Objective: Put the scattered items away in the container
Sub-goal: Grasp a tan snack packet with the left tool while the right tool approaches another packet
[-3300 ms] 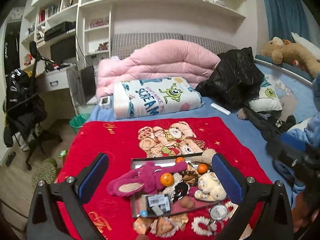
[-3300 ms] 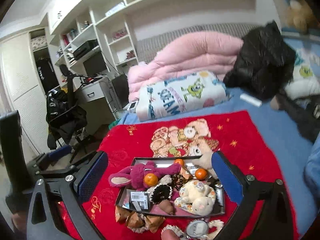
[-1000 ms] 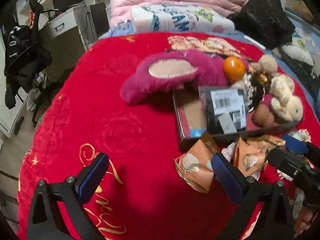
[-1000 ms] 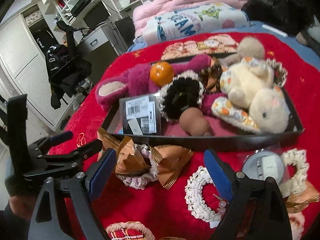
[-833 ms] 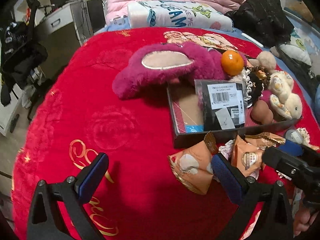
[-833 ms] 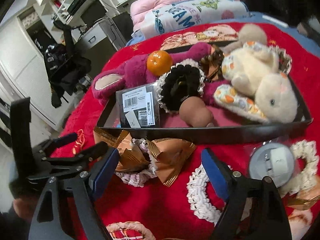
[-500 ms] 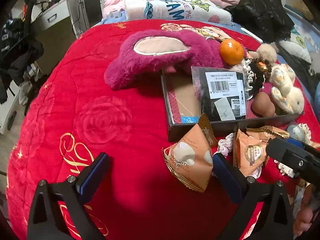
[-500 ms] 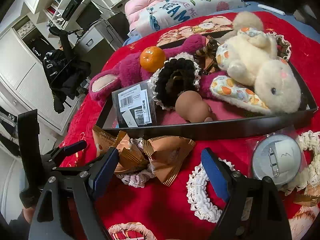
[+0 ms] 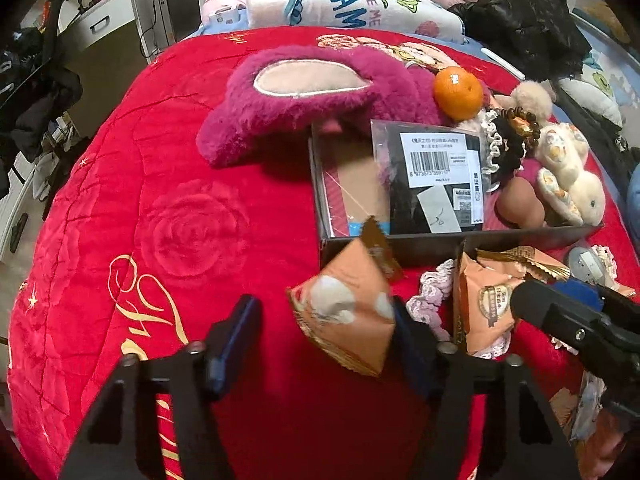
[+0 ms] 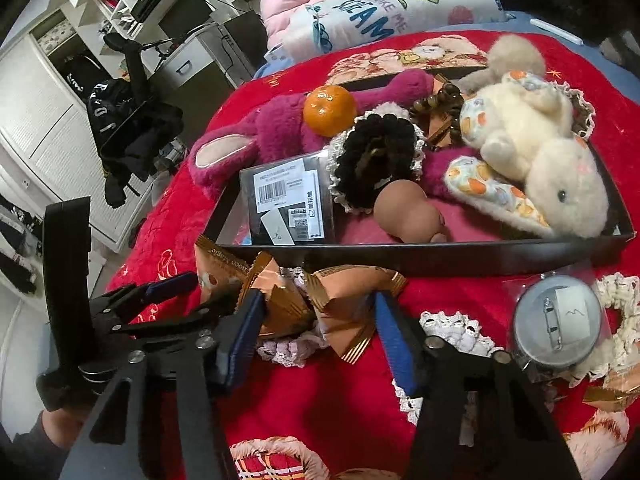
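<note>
A black tray (image 9: 440, 246) (image 10: 400, 256) on the red blanket holds a pink plush, an orange, a barcoded black packet and a cream rabbit toy. Several orange snack packets lie in front of its near wall. My left gripper (image 9: 322, 338) is closing around one orange packet (image 9: 348, 316); the right pad touches it and the left pad stands clear. My right gripper (image 10: 318, 334) is closing over a gold-edged packet (image 10: 348, 308) and a second packet (image 10: 280, 304), which both lie between its fingers; no firm pinch shows. The two grippers work side by side.
A pink lace scrunchie (image 10: 280, 350), a white lace scrunchie (image 10: 452, 336) and a round grey tin (image 10: 556, 324) lie on the blanket near the packets. Folded bedding (image 9: 352, 4) is behind the tray. The blanket drops off at the left to a desk and chair.
Both pairs of jaws have narrowed from wide open around the snack packets. The left gripper has come lower and closer to its packet.
</note>
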### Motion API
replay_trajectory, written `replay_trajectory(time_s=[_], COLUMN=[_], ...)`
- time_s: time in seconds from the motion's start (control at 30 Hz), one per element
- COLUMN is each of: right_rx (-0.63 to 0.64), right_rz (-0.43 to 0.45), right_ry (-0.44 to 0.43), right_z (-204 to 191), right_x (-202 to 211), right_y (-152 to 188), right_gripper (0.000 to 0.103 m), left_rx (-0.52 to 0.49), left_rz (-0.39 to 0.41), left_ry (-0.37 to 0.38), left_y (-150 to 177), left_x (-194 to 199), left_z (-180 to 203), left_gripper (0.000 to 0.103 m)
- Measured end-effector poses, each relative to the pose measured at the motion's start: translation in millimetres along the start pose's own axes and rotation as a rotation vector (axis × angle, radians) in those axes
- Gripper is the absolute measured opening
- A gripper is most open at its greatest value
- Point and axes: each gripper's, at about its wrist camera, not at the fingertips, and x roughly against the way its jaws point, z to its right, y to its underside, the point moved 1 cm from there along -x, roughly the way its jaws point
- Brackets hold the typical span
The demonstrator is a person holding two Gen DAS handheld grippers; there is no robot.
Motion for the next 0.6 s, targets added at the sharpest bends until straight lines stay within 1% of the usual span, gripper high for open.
replay_trajectory(time_s=[0.03,0.07,0.23,0.33,0.47,0.53,0.6], right_rx=[-0.007,-0.017,-0.043,-0.046,-0.045,-0.039,-0.022], right_rz=[-0.001,-0.001,-0.001,-0.003,-0.008,0.0,0.019], right_ry=[-0.01,-0.017,-0.035,-0.038,-0.03,-0.013,0.022], right_z=[1.2,2.7,7.3,8.5,9.2,8.6,8.1], right_x=[0.2,0.3,2.7,5.1,6.2,8.3,9.5], right_y=[1.6,1.8,-0.3,-0.7,-0.7,-2.0,-2.0], right_gripper=[0.047,0.044,0.036,0.034,0.035,0.04,0.045], left_rx=[0.0,0.002,0.026,0.028,0.028,0.029,0.029], left_rz=[0.0,0.0,-0.008,-0.012,-0.011,-0.011,-0.012], left_ry=[0.003,0.007,0.019,0.02,0.019,0.02,0.02], left_y=[-0.5,-1.1,-4.9,-6.7,-6.9,-8.0,-8.9], left_x=[0.5,1.0,1.2,1.0,-0.1,-0.5,-0.9], left_z=[1.0,1.7,-0.2,0.8,1.5,2.0,2.6], left_gripper=[0.053,0.049,0.047,0.047,0.047,0.047,0.047])
